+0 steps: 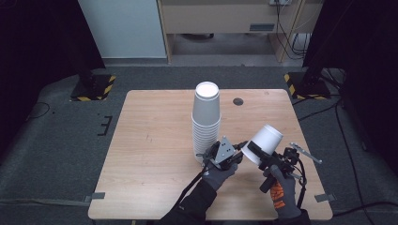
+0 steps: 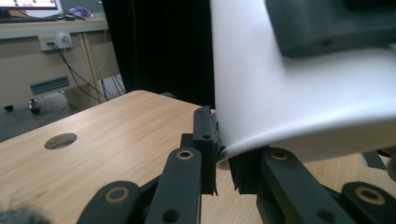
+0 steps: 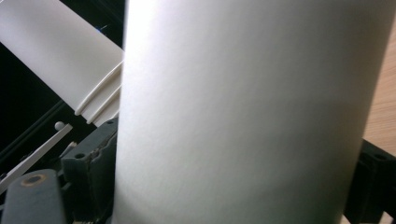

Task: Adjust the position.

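Right gripper (image 1: pixel 257 154): positioned above the table (image 1: pixel 141 140) near its front edge, toward the right corner. Its jaws are closed across the wall of a single white paper cup (image 1: pixel 263 143), held clear of the surface, tilted, base pointing up and away. In the right gripper view the cup (image 3: pixel 252 112) stands between the two jaws.

Left gripper (image 1: pixel 237 157): immediately to the left, jaws pinched on the rim of the same cup (image 2: pixel 299 93); the left gripper view shows the rim edge clamped between both pads.

Cup stack (image 1: pixel 206 123): inverted, upright on the table just behind the left gripper, near the middle of the surface. A round hole (image 1: pixel 238 101) lies toward the far edge.
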Tool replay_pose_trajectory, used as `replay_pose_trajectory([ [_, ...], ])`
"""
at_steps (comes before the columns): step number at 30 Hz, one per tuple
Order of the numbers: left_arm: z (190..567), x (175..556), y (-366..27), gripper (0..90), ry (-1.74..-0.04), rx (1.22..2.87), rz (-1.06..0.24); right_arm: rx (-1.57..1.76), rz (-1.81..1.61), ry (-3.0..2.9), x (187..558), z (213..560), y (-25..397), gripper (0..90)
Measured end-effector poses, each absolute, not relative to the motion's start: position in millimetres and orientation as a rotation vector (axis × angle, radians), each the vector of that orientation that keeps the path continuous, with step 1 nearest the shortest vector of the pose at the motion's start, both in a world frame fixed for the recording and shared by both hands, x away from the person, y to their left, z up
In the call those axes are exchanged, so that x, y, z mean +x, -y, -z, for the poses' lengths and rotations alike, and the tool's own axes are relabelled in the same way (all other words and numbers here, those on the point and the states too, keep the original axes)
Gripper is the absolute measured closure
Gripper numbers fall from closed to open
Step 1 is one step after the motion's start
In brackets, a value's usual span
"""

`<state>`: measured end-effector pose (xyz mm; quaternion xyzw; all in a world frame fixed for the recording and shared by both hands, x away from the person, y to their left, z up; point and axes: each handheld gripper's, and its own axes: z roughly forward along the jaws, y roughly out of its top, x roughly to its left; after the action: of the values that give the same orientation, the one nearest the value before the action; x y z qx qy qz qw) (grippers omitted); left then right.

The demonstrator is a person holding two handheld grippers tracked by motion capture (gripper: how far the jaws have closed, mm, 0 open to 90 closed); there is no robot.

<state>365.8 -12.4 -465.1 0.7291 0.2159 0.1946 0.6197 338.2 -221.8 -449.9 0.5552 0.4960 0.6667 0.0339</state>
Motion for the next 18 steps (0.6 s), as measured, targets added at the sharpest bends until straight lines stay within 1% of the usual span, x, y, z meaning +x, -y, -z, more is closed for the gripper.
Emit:
replay_pose_trajectory([
  [7,468.0,364.3,13.2,82.0,-0.497,1.679,-0.442,1.716,-2.048,-1.518,338.4,451.1,223.2,12.3],
  [10,467.5,366.0,14.4,77.0,-0.506,1.66,-0.454,1.73,-2.064,-1.539,338.0,450.7,221.0,12.8],
  [13,467.5,366.1,15.3,75.3,-0.506,1.654,-0.456,1.73,-2.079,-1.552,338.3,451.2,218.1,12.8],
  [18,466.4,365.0,15.0,79.2,-0.503,1.647,-0.458,1.736,-2.086,-1.56,338.3,451.5,217.1,12.6],
])
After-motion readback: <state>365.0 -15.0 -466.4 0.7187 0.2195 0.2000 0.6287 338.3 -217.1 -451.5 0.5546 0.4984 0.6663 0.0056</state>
